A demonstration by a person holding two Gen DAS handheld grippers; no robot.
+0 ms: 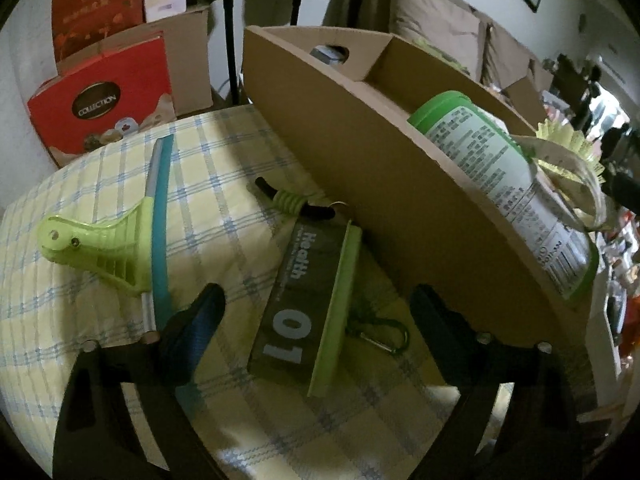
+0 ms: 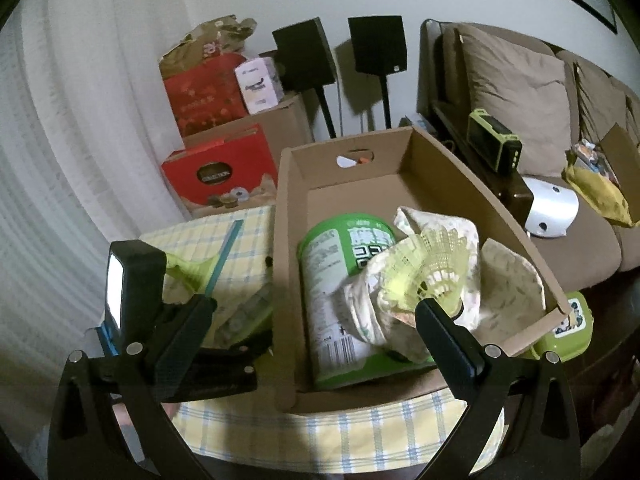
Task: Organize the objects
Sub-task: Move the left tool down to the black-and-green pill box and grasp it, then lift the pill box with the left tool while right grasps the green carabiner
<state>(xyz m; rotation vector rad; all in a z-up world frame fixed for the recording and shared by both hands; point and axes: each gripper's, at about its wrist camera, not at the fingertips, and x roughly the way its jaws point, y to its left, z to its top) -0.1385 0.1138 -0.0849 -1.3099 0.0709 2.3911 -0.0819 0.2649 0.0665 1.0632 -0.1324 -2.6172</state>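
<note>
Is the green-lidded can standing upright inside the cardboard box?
No, the green-lidded can lies on its side on the floor of the cardboard box, beside a yellow shuttlecock.

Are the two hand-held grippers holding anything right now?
No. The left hand-held gripper is open around the "Health 01" booklet, not gripping it. The right hand-held gripper is open over the cardboard box.
</note>
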